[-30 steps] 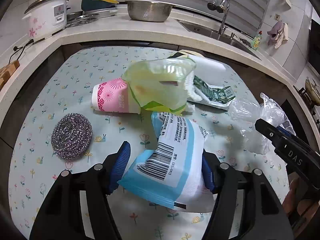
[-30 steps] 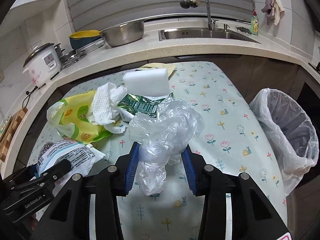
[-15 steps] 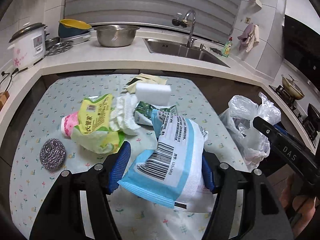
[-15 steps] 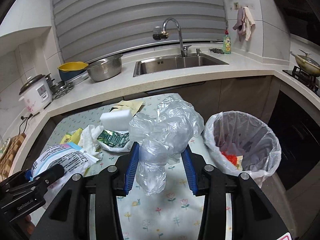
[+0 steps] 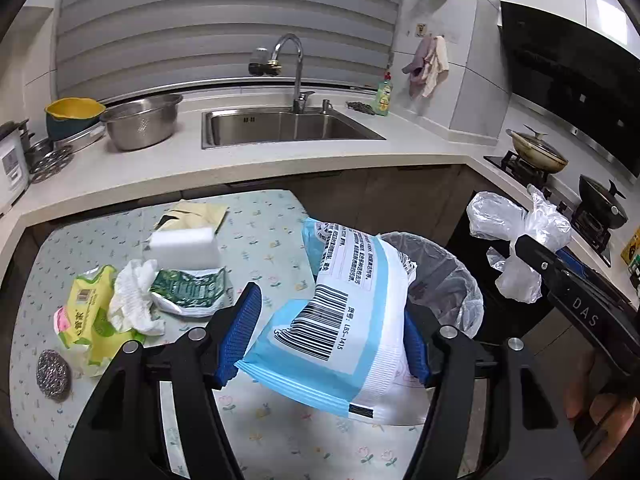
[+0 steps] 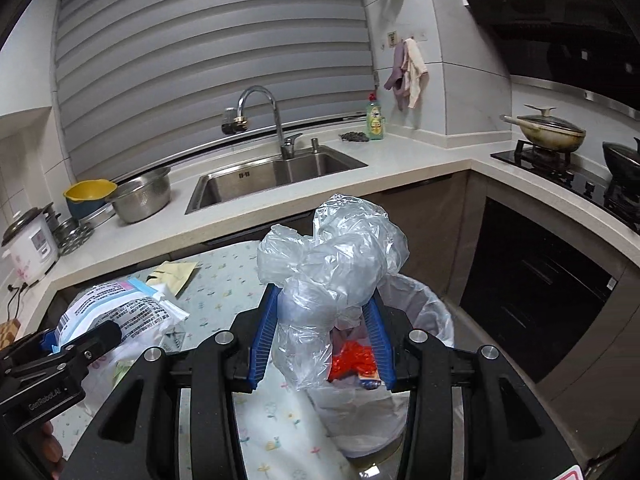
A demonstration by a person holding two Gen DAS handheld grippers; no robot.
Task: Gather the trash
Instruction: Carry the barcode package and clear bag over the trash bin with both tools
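Right wrist view showed the crumpled plastic bag [image 6: 320, 280] near the trash bin [image 6: 434, 320]; letting go too early could drop it on the surface [image 6: 224, 292] or the floor. The right gripper [image 6: 322, 338] had its fingers partly closed, squeezing the bag; the left gripper [image 5: 320, 334] had its fingers about half open, pinching the blue and white wrapper [image 5: 344, 312], which could miss the bin too.
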